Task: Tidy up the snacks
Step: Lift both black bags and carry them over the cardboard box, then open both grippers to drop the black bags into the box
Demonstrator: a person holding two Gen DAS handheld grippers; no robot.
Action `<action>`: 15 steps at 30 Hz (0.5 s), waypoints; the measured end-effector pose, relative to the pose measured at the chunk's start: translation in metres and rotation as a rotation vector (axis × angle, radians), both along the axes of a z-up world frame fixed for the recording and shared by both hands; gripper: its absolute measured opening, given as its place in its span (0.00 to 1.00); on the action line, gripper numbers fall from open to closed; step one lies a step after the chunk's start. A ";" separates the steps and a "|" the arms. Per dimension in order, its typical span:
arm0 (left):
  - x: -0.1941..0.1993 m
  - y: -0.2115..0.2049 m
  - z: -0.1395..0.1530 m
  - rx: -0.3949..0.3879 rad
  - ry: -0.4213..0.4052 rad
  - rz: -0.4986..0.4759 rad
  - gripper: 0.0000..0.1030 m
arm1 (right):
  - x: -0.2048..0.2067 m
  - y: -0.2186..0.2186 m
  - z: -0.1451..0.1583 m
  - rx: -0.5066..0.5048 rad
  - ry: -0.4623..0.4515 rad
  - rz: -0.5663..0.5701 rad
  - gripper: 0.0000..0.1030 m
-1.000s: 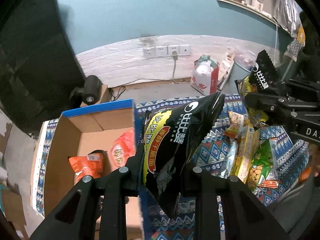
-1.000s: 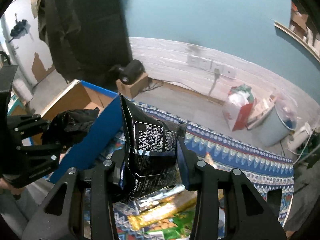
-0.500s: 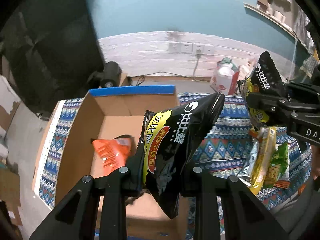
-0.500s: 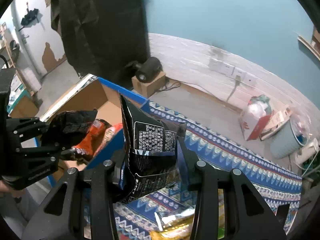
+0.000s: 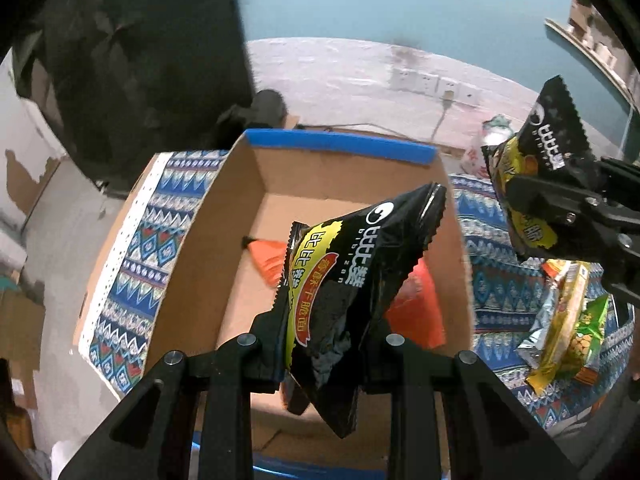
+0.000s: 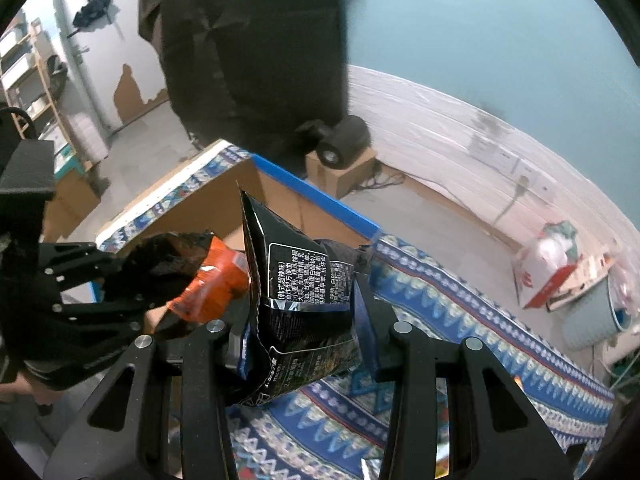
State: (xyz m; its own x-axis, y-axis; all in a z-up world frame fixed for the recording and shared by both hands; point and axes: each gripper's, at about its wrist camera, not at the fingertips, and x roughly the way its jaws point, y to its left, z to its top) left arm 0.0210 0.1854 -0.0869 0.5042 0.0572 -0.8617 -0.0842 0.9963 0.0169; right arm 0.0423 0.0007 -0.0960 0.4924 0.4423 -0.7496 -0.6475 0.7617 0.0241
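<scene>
My left gripper point(image 5: 324, 344) is shut on a black and yellow snack bag point(image 5: 348, 280), which hangs above the open cardboard box point(image 5: 240, 216). Two orange packets point(image 5: 268, 260) lie inside the box. To the right in that view, my right gripper point(image 5: 560, 216) is shut on a second black snack bag point(image 5: 548, 148) above the cloth. In the right wrist view this gripper point(image 6: 300, 340) pinches that bag point(image 6: 300, 280), printed back facing me, near the box's blue-taped rim point(image 6: 320, 200). The left gripper point(image 6: 100, 280) shows at the left edge with its bag; an orange packet point(image 6: 212, 292) shows beside it.
A blue patterned cloth point(image 5: 140, 248) covers the table under the box. A pile of yellow and green snack packets point(image 5: 568, 328) lies to the right. Beyond the table are wall sockets point(image 5: 432, 82), a white and red bag point(image 6: 548, 268), a grey bin point(image 6: 592, 316) and dark hanging fabric point(image 6: 248, 40).
Both grippers have carried their black bags leftward, away from the snack pile. The box has come under the left gripper, and the right gripper now sits close to the box's right wall.
</scene>
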 end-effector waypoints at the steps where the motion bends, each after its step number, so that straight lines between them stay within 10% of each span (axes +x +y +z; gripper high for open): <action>1: 0.000 0.005 -0.002 -0.003 0.006 0.008 0.26 | 0.001 0.004 -0.001 0.000 0.002 0.007 0.38; 6: -0.002 0.017 -0.004 0.006 0.028 0.046 0.35 | 0.002 0.024 -0.007 -0.008 0.004 0.039 0.38; 9: -0.004 0.023 -0.003 0.024 0.029 0.070 0.60 | 0.004 0.033 -0.009 -0.006 0.010 0.052 0.38; 15: -0.009 0.029 0.005 0.045 0.015 0.087 0.60 | 0.005 0.051 -0.011 -0.011 0.015 0.084 0.38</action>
